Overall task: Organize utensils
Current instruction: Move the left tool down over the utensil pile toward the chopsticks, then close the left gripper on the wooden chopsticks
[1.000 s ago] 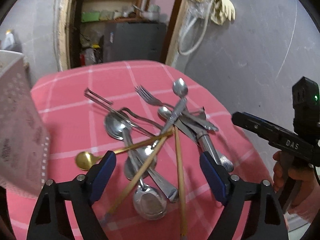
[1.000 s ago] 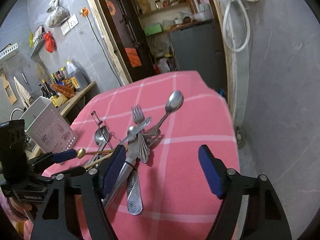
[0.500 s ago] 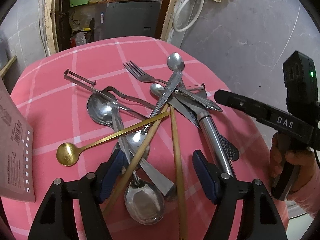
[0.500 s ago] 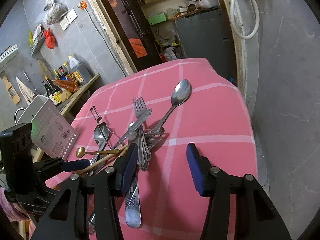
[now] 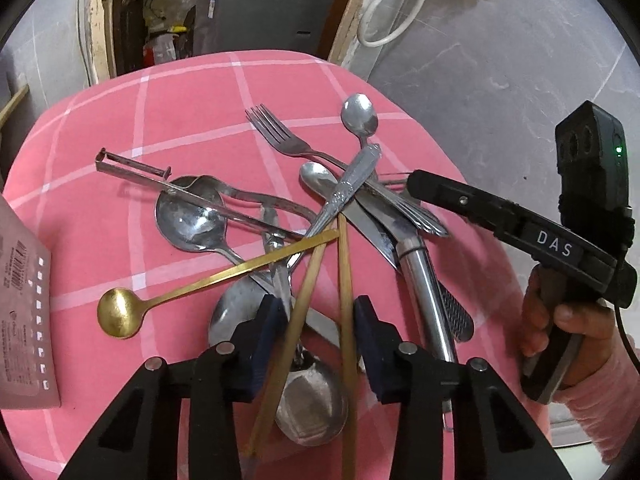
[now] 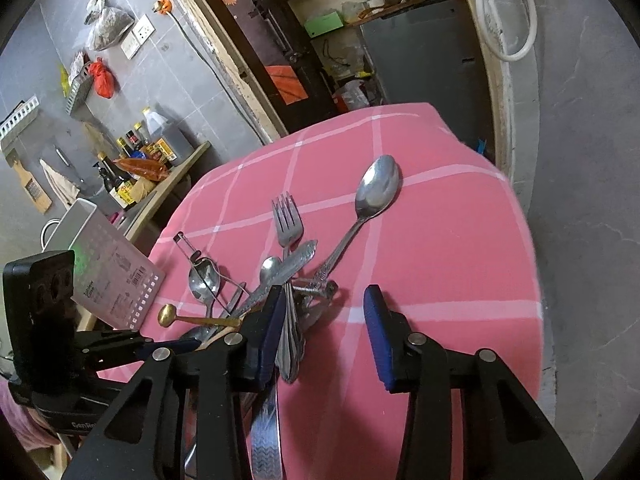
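Observation:
A tangled pile of utensils lies on the pink checked cloth [image 5: 192, 92]: a fork [image 5: 276, 132], a small spoon [image 5: 360, 114], a big spoon [image 5: 188, 216], a gold spoon [image 5: 120, 318], a steel-handled knife [image 5: 420, 280] and two wooden chopsticks [image 5: 346, 280]. My left gripper [image 5: 320, 330] hangs low over the pile's near end. Its jaws are closing with both chopsticks between the blue pads, which do not visibly press on them. My right gripper [image 6: 324, 330] is also closing, over the cloth at the pile's right edge, its left pad beside the fork's [image 6: 286, 216] handle.
A white perforated holder [image 6: 108, 272] stands at the table's left edge, also at the left border of the left wrist view [image 5: 20, 300]. A person's hand [image 5: 560, 320] holds the right gripper [image 5: 420, 186] over the pile's right side. Bare cloth lies right of the pile.
Both grippers moved forward and down toward the pile, and both pairs of jaws narrowed. The chopsticks now sit between the left pads. The white holder slid toward the left border of the left view.

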